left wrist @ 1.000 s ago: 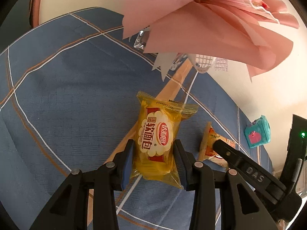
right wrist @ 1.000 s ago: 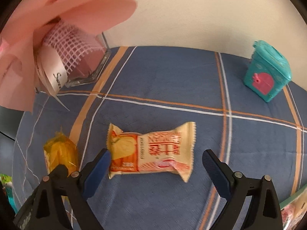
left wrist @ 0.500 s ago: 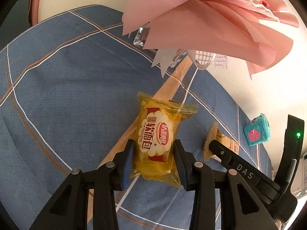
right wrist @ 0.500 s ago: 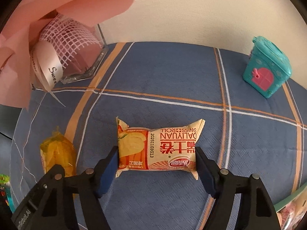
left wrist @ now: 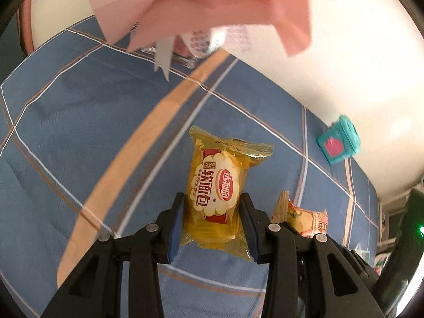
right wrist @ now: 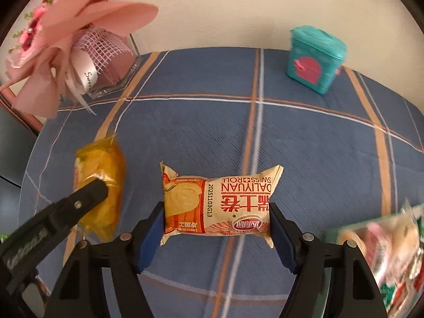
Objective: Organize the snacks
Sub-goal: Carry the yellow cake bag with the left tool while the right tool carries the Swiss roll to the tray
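Tablecloth; blurred packets (cropped).

The yellow bread pack is pinched at its sides. The cream and orange Swiss roll pack lies sideways, squeezed at both ends.

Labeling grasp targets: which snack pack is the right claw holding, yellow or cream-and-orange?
The cream-and-orange Swiss roll pack, clamped crosswise by its ends in the right claw. The translucent yellow soft-bread pack is in the left claw, gripped lengthwise by its sides.
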